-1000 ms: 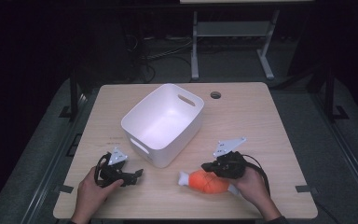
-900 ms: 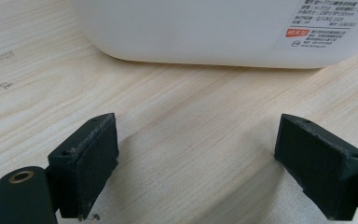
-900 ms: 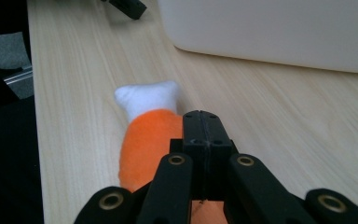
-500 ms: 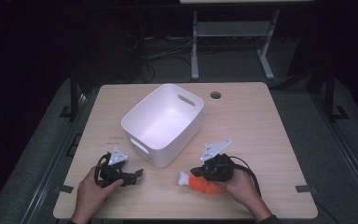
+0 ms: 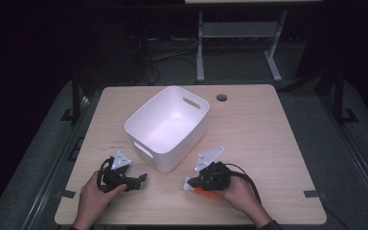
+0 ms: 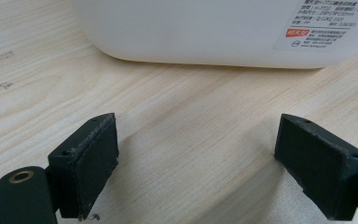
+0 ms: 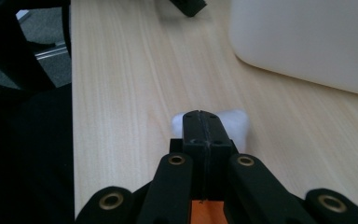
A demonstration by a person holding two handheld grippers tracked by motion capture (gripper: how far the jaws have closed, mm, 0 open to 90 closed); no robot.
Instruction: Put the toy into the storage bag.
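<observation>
Right gripper [image 5: 194, 184] closed — apparently pinching the orange-white object [image 5: 205, 192] — white bin [image 5: 168, 127] just up-left; left gripper [image 5: 133, 180] open, idle.

A white tub [image 5: 167, 127] sits mid-table [image 5: 268, 129], a metal stand [image 5: 239, 33], perhaps a desk frame, behind.

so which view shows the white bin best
The high view: the white bin shows whole there, open top, handle slots, standing mid-table. The left gripper view gives a close stretch of its lower wall with a printed label. The right gripper view catches one rounded corner at upper right.
</observation>
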